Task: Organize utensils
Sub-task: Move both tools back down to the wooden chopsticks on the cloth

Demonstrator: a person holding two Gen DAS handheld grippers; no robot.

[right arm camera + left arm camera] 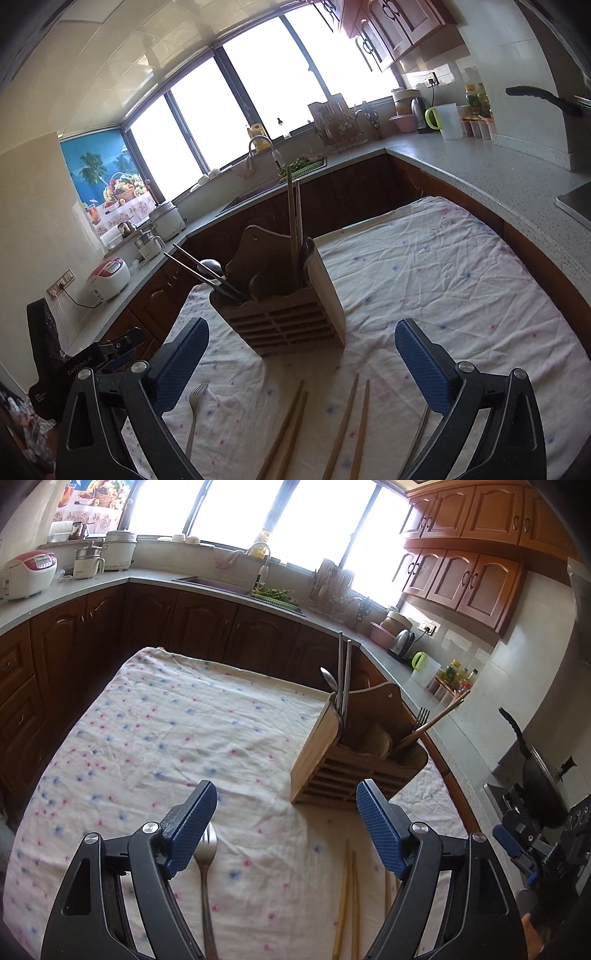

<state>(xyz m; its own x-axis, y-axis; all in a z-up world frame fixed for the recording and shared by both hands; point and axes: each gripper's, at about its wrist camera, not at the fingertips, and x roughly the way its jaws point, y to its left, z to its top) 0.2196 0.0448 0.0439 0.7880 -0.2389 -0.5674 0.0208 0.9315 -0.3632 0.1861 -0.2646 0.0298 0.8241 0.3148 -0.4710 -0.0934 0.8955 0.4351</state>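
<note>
A wooden utensil holder [343,764] stands on the flowered tablecloth [166,738]; it also shows in the right wrist view [291,317]. It holds metal chopsticks, a spoon, a fork and wooden chopsticks. My left gripper [286,829] is open and empty above the cloth. A metal fork [207,878] lies just inside its left finger. Wooden chopsticks [349,901] lie between its fingers. My right gripper [301,363] is open and empty, in front of the holder. Below it lie two pairs of wooden chopsticks [291,428] [351,428], the fork [194,413] and metal chopsticks [417,439].
Dark cabinets with a grey counter [74,590] run around the table. A sink [236,587], rice cookers [29,572] and a kettle [402,642] stand on it. A black pan [535,775] sits at the right. The other gripper shows in each view's edge [517,845].
</note>
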